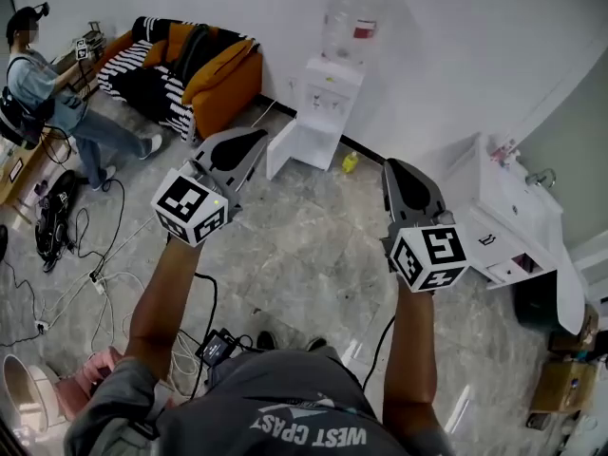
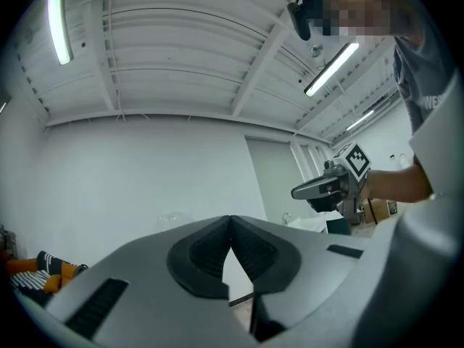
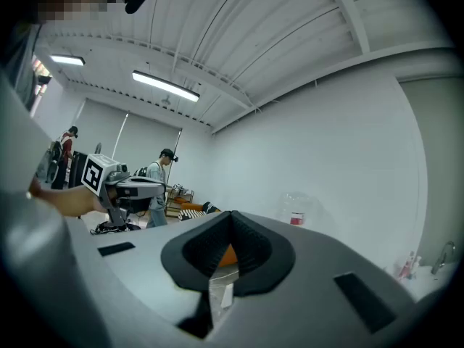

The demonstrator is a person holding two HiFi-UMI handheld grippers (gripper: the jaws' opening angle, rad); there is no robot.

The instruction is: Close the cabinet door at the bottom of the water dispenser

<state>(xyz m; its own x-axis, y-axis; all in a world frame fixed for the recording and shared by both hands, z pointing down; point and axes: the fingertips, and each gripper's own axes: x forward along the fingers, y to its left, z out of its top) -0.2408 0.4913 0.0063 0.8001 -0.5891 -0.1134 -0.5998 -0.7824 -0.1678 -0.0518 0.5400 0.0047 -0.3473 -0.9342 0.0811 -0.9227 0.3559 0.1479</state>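
The white water dispenser (image 1: 330, 91) stands against the far wall with a clear bottle (image 1: 351, 22) on top. Its bottom cabinet door (image 1: 302, 146) hangs open, swung out toward the left over the floor. My left gripper (image 1: 255, 139) is held in the air well short of the door, jaws shut and empty; its own view shows the tips (image 2: 230, 217) meeting. My right gripper (image 1: 399, 167) hovers to the right of the dispenser, also shut on nothing, its tips (image 3: 232, 213) together. The bottle (image 3: 296, 212) shows faintly past the right jaws.
An orange sofa (image 1: 218, 88) with a striped blanket sits left of the dispenser. A person (image 1: 47, 84) stands at far left near cables (image 1: 85, 255) on the floor. A white sink cabinet (image 1: 503, 217) is at the right, a small yellow item (image 1: 350, 162) beside the dispenser.
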